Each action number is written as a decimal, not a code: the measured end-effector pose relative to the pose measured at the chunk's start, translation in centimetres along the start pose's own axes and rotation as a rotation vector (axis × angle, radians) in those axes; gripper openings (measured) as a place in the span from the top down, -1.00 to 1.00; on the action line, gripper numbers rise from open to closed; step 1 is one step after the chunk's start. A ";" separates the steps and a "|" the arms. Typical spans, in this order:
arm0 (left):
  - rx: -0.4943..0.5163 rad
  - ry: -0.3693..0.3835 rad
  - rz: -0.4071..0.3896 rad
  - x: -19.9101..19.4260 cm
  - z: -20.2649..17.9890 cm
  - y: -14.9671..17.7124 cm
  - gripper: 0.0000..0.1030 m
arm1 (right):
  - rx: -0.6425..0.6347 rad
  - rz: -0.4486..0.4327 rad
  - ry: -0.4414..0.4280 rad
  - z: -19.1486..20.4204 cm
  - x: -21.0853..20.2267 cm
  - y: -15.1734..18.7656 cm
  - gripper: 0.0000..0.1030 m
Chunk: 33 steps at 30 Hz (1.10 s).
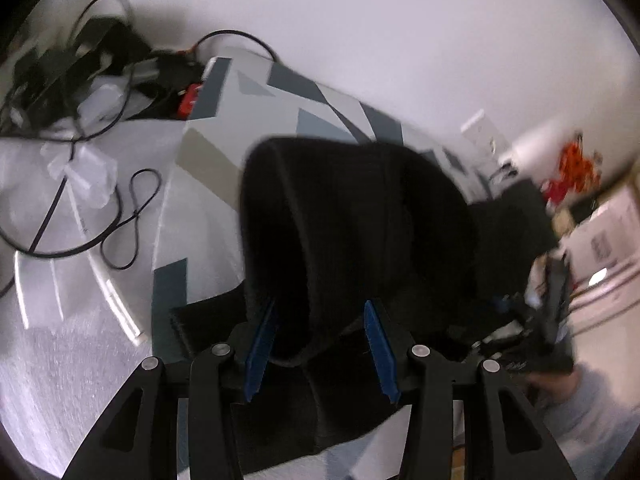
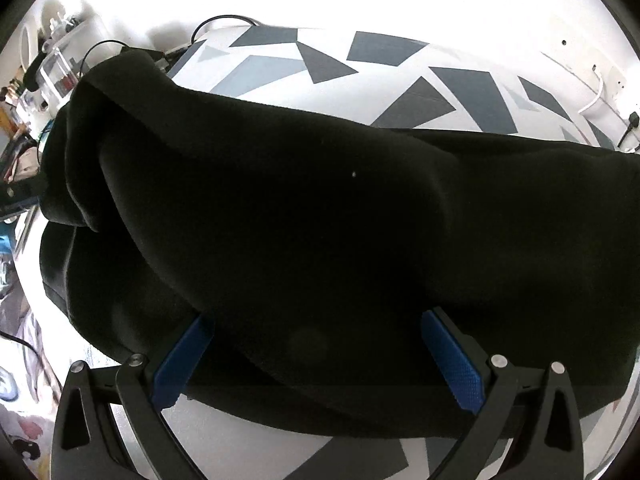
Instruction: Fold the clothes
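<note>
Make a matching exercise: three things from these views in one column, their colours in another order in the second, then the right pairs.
Things:
1. garment
2. finger pads
3. cover

Colours:
A. white with grey shapes
B. black
C. blue

Pairs: 1-B, 2-C, 3-A. The garment lies over the cover, and the right gripper stands open around its near edge.

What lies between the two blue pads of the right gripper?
Only the black garment fills the gap between the open jaws of the right gripper, as the right wrist view shows.
</note>
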<state>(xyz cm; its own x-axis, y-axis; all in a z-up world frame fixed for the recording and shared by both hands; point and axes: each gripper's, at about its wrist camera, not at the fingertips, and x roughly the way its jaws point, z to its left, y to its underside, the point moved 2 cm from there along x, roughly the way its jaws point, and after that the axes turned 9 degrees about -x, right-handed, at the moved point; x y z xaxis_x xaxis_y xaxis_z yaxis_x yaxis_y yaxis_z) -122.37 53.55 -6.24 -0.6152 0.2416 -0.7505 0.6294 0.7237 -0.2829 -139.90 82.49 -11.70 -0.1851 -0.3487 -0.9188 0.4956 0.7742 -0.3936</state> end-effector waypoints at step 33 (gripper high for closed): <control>-0.136 -0.203 0.129 -0.1 4.5 5.4 0.90 | 0.341 -0.139 0.004 -6.1 -5.0 8.4 -0.99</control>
<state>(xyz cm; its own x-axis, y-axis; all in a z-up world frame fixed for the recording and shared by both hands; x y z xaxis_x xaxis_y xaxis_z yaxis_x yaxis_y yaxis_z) -116.78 54.50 -10.34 -0.4179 0.2131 -0.8831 0.6182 0.7791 -0.1045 -140.00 93.98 -10.59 -0.2730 -0.4355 -0.8578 0.7197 0.4992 -0.4825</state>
